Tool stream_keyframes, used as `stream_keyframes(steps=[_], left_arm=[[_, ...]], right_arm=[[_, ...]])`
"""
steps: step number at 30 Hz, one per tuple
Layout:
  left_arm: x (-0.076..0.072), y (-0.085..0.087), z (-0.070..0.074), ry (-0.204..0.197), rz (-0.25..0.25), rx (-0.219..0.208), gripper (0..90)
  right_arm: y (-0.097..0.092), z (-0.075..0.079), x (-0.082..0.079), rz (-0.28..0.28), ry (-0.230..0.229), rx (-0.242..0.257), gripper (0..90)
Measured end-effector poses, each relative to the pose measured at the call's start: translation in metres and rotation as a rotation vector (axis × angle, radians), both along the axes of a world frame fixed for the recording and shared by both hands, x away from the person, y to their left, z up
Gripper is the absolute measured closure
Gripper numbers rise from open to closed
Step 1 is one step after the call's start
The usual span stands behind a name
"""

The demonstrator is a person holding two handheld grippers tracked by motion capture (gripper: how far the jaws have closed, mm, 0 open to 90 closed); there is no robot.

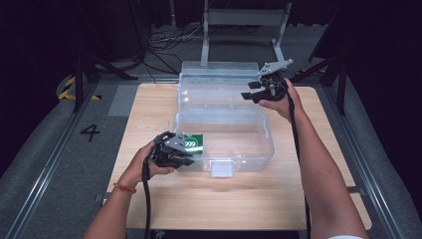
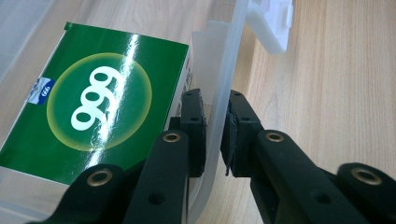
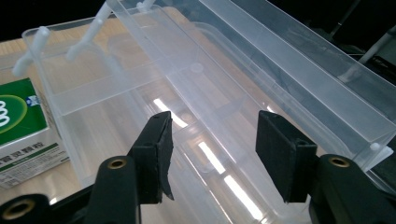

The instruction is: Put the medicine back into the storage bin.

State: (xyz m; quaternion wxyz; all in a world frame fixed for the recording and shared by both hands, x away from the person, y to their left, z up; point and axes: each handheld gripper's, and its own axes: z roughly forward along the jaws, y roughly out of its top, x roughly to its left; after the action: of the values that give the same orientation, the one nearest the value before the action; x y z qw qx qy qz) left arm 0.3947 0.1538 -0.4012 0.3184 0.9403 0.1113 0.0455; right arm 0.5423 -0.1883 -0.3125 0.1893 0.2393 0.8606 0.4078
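Your left tongs (image 1: 186, 158) pinch the front wall of the clear plastic box (image 1: 226, 112) at its near-left corner, one jaw inside and one outside the thin wall, as the left gripper view makes plain. Your right tongs (image 1: 253, 91) hang spread above the box's far-right part, by the raised lid (image 1: 219, 69), gripping nothing. The green carton (image 2: 93, 100) lies flat inside the box, just beside your left tongs and well apart from the right ones, so the left hand is much the nearer. Its long axis seems to run roughly from front to back of the box. The carton is glossy green with a white "999" in a pale ring, and small print on its white side. The box is see-through, its lid open toward the far side of the wooden tabletop (image 1: 199, 199)
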Motion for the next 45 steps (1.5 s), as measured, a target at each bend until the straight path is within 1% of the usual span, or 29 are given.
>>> stream_keyframes(steps=[1,2,3,4,9,10,11,13,14,16,18,19,20,21,24,26,30,32,33,34,35,36,37,38,39,42,45], left_arm=[[0.000,0.000,0.000,-0.005,0.000,-0.004,79.9],[-0.001,0.000,0.000,-0.005,0.002,-0.004,79.9],[-0.001,0.000,0.000,-0.005,0.002,-0.004,79.7],[-0.001,0.001,-0.001,0.001,0.011,-0.009,79.7],[-0.002,0.000,-0.001,-0.005,0.013,-0.010,79.5],[-0.002,0.000,-0.001,-0.005,0.013,-0.010,79.5],[-0.001,0.001,-0.001,-0.012,0.011,-0.017,79.5],[-0.001,0.001,-0.002,-0.005,0.011,-0.025,79.4],[-0.001,0.002,-0.002,-0.001,0.013,-0.029,79.3],[-0.001,0.002,-0.002,0.002,0.016,-0.029,79.2],[-0.001,0.002,-0.003,0.002,0.015,-0.034,79.2],[-0.001,0.002,-0.003,0.002,0.015,-0.034,79.2],[-0.001,0.002,-0.003,0.004,0.015,-0.031,79.2],[0.000,0.002,-0.003,0.004,0.016,-0.040,79.0],[0.000,0.003,-0.004,0.007,0.018,-0.045,78.9],[-0.001,0.002,-0.004,0.007,0.023,-0.047,78.8],[-0.002,0.001,-0.005,0.003,0.042,-0.052,78.2],[-0.003,0.001,-0.005,0.006,0.049,-0.053,77.9],[-0.003,0.000,-0.005,0.007,0.054,-0.048,77.9],[-0.005,-0.001,-0.006,0.006,0.059,-0.047,77.5],[-0.005,-0.001,-0.006,0.006,0.059,-0.047,77.2],[-0.005,-0.001,-0.007,0.007,0.060,-0.050,77.0],[-0.005,-0.002,-0.008,0.011,0.059,-0.063,77.0],[-0.005,-0.002,-0.009,0.021,0.062,-0.069,76.9],[-0.005,-0.002,-0.009,0.021,0.065,-0.070,76.6],[-0.006,-0.003,-0.009,0.018,0.076,-0.070,76.3],[-0.007,-0.004,-0.009,0.028,0.094,-0.072,75.6]], right_arm=[[0.001,-0.002,0.002,0.000,0.003,-0.007,48.3],[0.001,-0.003,0.004,0.001,0.015,-0.011,48.4],[0.001,-0.003,0.004,0.001,0.015,-0.011,48.4],[0.002,-0.005,0.007,0.001,0.026,-0.017,48.4],[0.002,-0.009,0.016,-0.009,0.034,-0.017,48.4],[0.002,-0.010,0.018,-0.006,0.040,-0.024,48.4],[0.003,-0.011,0.019,-0.005,0.038,-0.042,48.5],[0.004,-0.013,0.022,-0.010,0.046,-0.067,50.1],[0.004,-0.013,0.023,-0.012,0.050,-0.070,50.2],[0.003,-0.013,0.025,-0.017,0.051,-0.059,51.4],[0.005,-0.014,0.027,-0.012,0.047,-0.082,51.9],[0.005,-0.014,0.027,-0.012,0.047,-0.082,51.9],[0.005,-0.015,0.028,-0.007,0.052,-0.090,53.1],[0.006,-0.017,0.029,0.004,0.064,-0.093,55.3],[0.007,-0.017,0.029,0.025,0.070,-0.070,62.4],[0.009,-0.018,0.029,0.042,0.065,-0.074,65.9],[0.008,-0.017,0.028,0.054,0.068,-0.076,70.4],[0.008,-0.017,0.028,0.059,0.066,-0.082,71.2],[0.008,-0.017,0.027,0.063,0.059,-0.092,72.1],[0.010,-0.016,0.026,0.078,0.045,-0.121,74.7],[0.010,-0.016,0.026,0.078,0.045,-0.121,74.7],[0.010,-0.014,0.025,0.109,0.040,-0.145,77.4],[0.010,-0.014,0.025,0.109,0.040,-0.145,77.4],[0.009,-0.013,0.025,0.122,0.043,-0.156,78.3],[0.008,-0.012,0.024,0.146,0.034,-0.172,79.6],[0.008,-0.011,0.023,0.149,0.037,-0.175,80.4],[0.008,-0.009,0.022,0.175,0.028,-0.179,83.2]])
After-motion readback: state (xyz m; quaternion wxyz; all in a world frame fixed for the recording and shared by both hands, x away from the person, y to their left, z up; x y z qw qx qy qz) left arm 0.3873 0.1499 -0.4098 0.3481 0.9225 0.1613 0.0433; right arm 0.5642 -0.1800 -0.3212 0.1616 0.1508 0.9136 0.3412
